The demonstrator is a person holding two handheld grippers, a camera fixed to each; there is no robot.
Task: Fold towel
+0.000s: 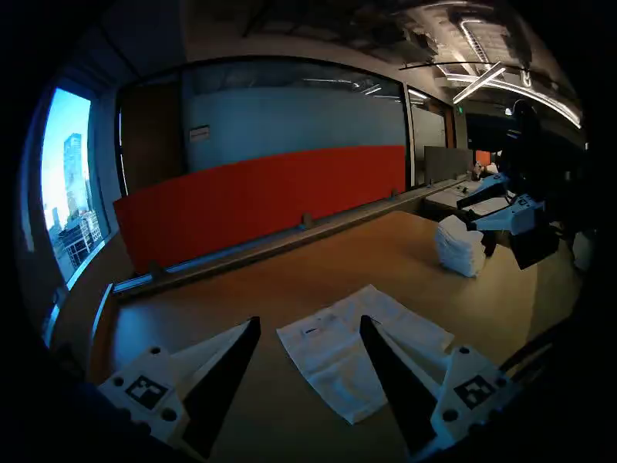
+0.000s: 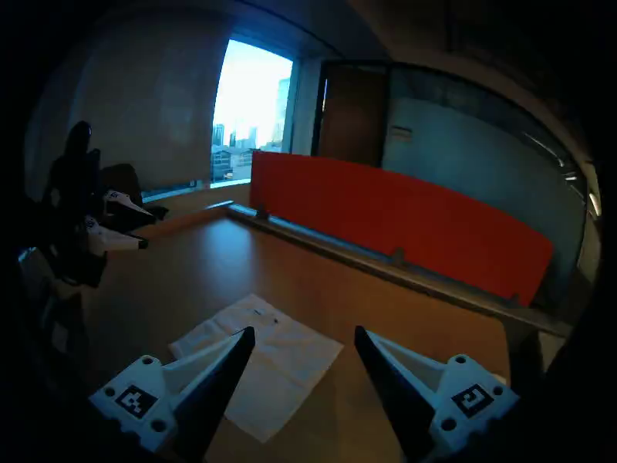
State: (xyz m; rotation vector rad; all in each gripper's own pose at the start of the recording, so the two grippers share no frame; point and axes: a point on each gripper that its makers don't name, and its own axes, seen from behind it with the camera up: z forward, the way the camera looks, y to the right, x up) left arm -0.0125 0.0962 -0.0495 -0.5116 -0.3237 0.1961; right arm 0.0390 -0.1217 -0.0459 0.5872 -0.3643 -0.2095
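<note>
Left gripper view: left tool [image 1: 307, 324] is spread wide and empty, over the bench [image 1: 254, 285]. White towel [image 1: 347, 363] lies flat on the bench just past the fingertips. It's skewed, one corner toward the tool; long axis looks far-left to near-right. Right tool [image 1: 463, 217] is at the far right beside a pile of folded cloths [image 1: 460, 251]; can't tell if touching. Red divider [image 1: 262, 201] lines the back edge.

Right gripper view: right tool is wide, empty. Towel is flat ahead, diagonal again. Left tool is off left, well apart from the towel. Window [image 2: 251, 116] is behind.
</note>
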